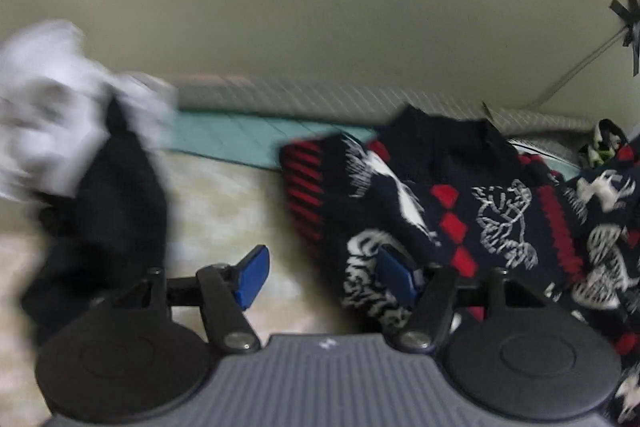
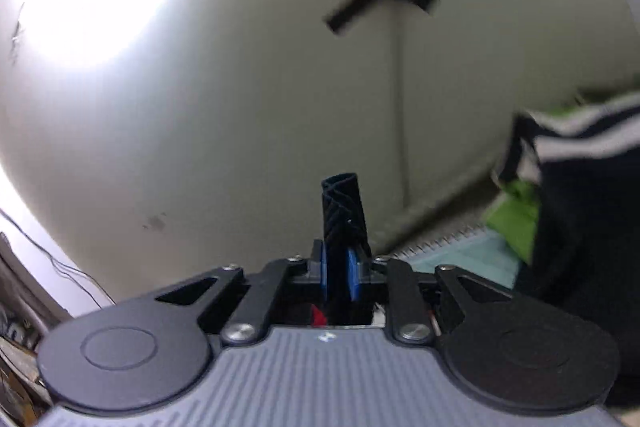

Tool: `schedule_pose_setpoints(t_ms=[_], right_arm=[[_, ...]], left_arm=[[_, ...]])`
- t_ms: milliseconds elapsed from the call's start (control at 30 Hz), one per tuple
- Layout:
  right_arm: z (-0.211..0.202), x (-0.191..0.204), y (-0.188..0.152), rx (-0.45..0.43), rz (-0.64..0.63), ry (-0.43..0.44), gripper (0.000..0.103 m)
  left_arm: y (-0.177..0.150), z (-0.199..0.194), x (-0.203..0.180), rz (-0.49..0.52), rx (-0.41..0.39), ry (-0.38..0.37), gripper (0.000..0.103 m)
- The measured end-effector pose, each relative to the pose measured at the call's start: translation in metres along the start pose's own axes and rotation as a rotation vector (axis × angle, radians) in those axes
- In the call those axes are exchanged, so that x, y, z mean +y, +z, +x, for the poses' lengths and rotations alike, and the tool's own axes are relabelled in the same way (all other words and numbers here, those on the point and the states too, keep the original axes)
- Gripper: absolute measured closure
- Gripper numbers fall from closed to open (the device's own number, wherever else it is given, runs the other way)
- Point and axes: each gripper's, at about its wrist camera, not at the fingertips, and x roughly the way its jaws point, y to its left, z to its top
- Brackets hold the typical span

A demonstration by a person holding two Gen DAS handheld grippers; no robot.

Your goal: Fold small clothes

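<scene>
Sweater, navy with red and white patterns, lies rumpled and unfolded ahead and to the right of the left gripper, whose fingers stand spread with nothing between them; the right-hand one sits at the sweater's edge, though blur hides whether it touches. Left of the fingers a dark garment and a white cloth sit bunched on the pale surface.

Right gripper points toward the wall, its fingers pinching a fold of dark fabric that stands up between them. Striped clothes hang to their right. Folding seems barely begun; nothing visible lies neatly folded.
</scene>
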Motion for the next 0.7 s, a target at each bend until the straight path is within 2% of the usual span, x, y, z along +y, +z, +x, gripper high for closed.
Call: schedule_pose_setpoints(t_ms=[33,67,100,167,233,333,400,433,467,500,533,567,600,633,667,700], right_arm=[[0.002,-0.003,-0.001,0.004,0.006,-0.001,0.090],[0.003,-0.004,-0.001,0.007,0.008,-0.001,0.090],[0.004,-0.005,0.000,0.008,0.008,-0.001,0.090],[0.003,-0.002,0.004,0.006,0.005,0.011,0.090],[-0.003,0.004,0.006,-0.009,0.001,0.046,0.090],[-0.015,0.015,0.007,-0.066,-0.008,0.162,0.090],[-0.020,0.018,0.000,-0.097,-0.027,0.211,0.089],[-0.017,0.016,-0.006,-0.087,-0.036,0.195,0.089],[-0.007,0.012,-0.016,-0.042,-0.049,0.145,0.089],[0.007,0.007,-0.026,0.022,-0.068,0.068,0.088],[0.024,0.000,-0.038,0.100,-0.108,-0.053,0.086],[0.036,-0.007,-0.049,0.150,-0.156,-0.155,0.079],[0.042,-0.015,-0.056,0.176,-0.185,-0.208,0.079],[0.039,-0.023,-0.058,0.178,-0.173,-0.212,0.080],[0.028,-0.032,-0.055,0.157,-0.114,-0.167,0.076],[0.013,-0.038,-0.050,0.121,-0.050,-0.128,0.063]], left_arm=[[0.002,0.008,-0.002,-0.015,0.001,-0.025,0.046],[0.003,0.012,-0.005,-0.022,-0.008,-0.048,0.070],[0.004,0.014,-0.006,-0.025,-0.013,-0.064,0.089],[0.006,0.010,-0.005,-0.035,-0.038,-0.047,0.090],[0.008,-0.010,0.005,-0.047,-0.108,-0.020,0.090],[0.005,-0.043,0.043,-0.140,-0.183,-0.098,0.090],[-0.004,-0.050,0.062,-0.198,-0.208,-0.101,0.090],[-0.010,-0.047,0.069,-0.215,-0.205,-0.101,0.090],[-0.015,-0.040,0.074,-0.225,-0.182,-0.093,0.090],[-0.019,-0.030,0.076,-0.230,-0.146,-0.084,0.089],[-0.024,-0.019,0.077,-0.231,-0.108,-0.067,0.088],[-0.029,-0.015,0.077,-0.227,-0.106,-0.056,0.086],[-0.032,-0.018,0.076,-0.219,-0.124,-0.054,0.083],[-0.032,-0.022,0.076,-0.213,-0.128,-0.045,0.082],[-0.032,-0.028,0.077,-0.215,-0.135,-0.039,0.079],[-0.033,-0.034,0.078,-0.221,-0.143,-0.036,0.073]])
